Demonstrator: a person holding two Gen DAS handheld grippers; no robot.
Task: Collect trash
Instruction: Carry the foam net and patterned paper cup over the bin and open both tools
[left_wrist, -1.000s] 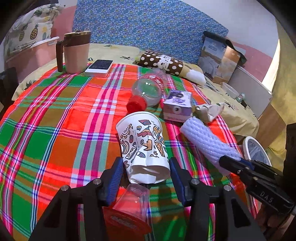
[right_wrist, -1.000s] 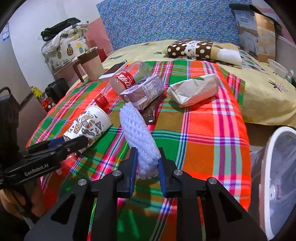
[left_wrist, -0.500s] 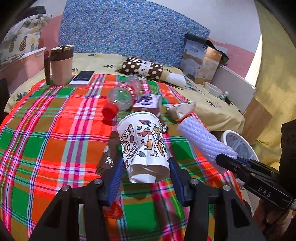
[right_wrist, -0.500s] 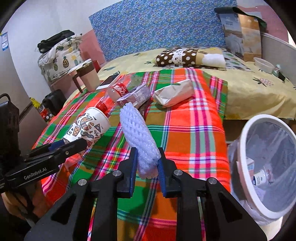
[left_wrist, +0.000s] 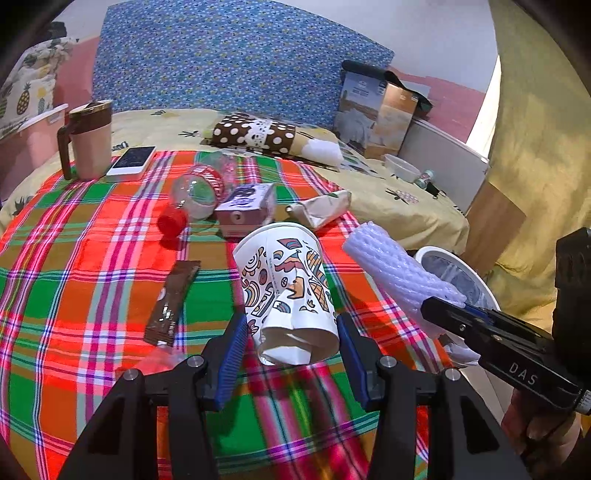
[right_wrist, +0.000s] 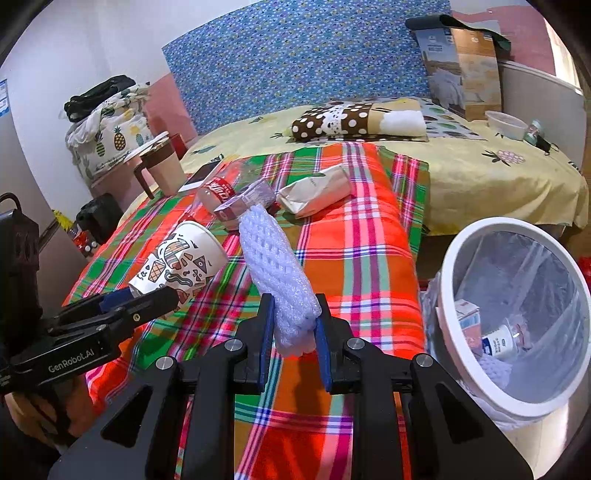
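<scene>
Basically, L→R: choc wrapper (left_wrist: 171, 301) lay flat on the plaid cloth (left_wrist: 74, 258), not yet collected. Left gripper (left_wrist: 291, 338) had its jaws fairly wide, clamped on the crumpled base of the paper cup (left_wrist: 286, 291), rim pointing away, w/ the cup lifted clear of the cloth, prob. for carrying. Right gripper (right_wrist: 294, 328), jaws nearly closed, pinched the soft foam net sleeve (right_wrist: 275, 271) by one end. Bin (right_wrist: 476, 380) stood just beside the bed edge, lined, w/ some trash already inside; both items looked bin-bound.
</scene>
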